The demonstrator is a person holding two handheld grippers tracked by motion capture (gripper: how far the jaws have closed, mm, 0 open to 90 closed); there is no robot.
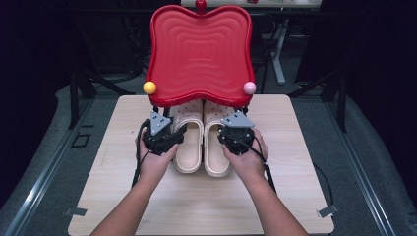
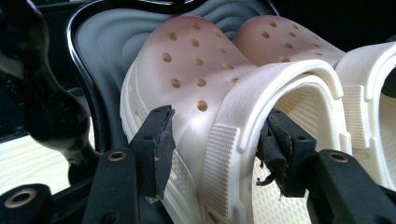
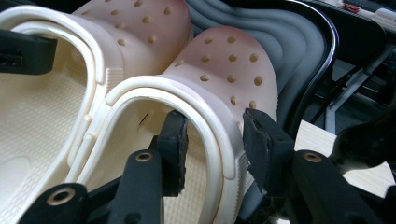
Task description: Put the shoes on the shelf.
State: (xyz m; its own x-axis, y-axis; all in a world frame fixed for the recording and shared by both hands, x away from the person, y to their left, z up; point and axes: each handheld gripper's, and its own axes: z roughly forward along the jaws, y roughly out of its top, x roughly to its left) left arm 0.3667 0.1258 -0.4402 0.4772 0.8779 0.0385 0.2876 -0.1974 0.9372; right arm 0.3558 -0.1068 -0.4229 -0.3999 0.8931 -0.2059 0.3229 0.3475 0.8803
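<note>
Two cream clogs with holes lie side by side, toes tucked under a red wavy shelf (image 1: 199, 54). My left gripper (image 1: 179, 132) holds the left clog (image 1: 189, 147) by its outer side wall. One jaw presses the outside and the other sits inside the opening, as the left gripper view shows (image 2: 217, 144) on that clog (image 2: 196, 79). My right gripper (image 1: 225, 132) grips the right clog (image 1: 216, 152) the same way. In the right gripper view (image 3: 218, 147) its jaws straddle the rim of that clog (image 3: 229, 60).
The red shelf stands on a dark frame at the table's far edge, with a yellow ball (image 1: 149, 87) and a pink ball (image 1: 250, 88) at its front corners. A dark rippled lower tray (image 3: 299, 51) lies behind the toes. The light wooden table (image 1: 201, 206) is bare toward me.
</note>
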